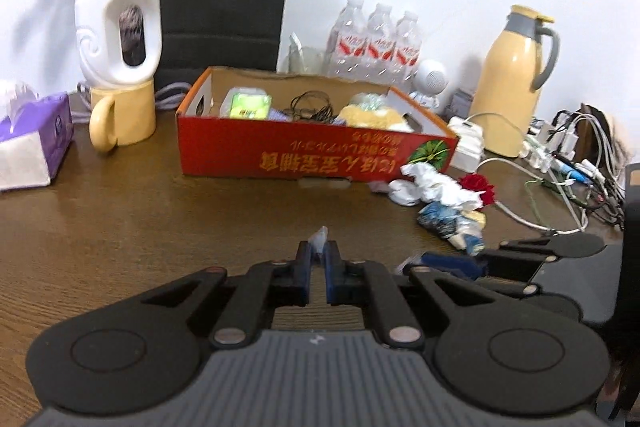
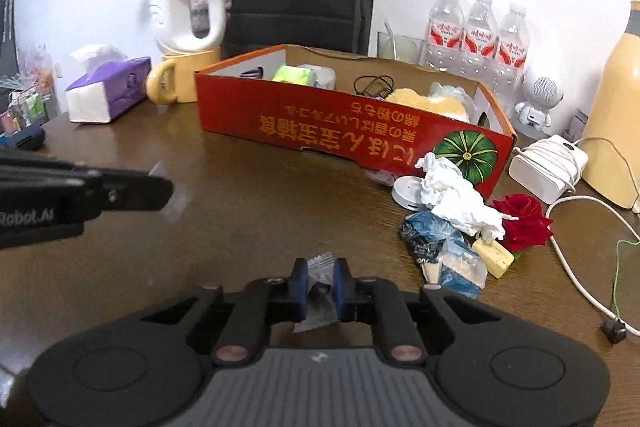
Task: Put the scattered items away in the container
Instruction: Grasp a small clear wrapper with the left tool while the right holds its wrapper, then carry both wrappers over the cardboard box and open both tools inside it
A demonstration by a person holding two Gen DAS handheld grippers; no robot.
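Jaws of each hand-held gripper, left [image 1: 319, 251] and right [image 2: 320, 273], pinch clear plastic wrappers.

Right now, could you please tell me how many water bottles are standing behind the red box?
3. The water bottles stand in a row against the wall behind the red box: left, middle and right. More may be hidden behind them.

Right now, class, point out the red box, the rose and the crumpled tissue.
Red box [image 2: 320, 131]: right wrist view, on its printed front wall.
Rose [image 2: 522, 221]: right wrist view, on the petals.
Crumpled tissue [image 2: 456, 199]: right wrist view, on its middle folds.
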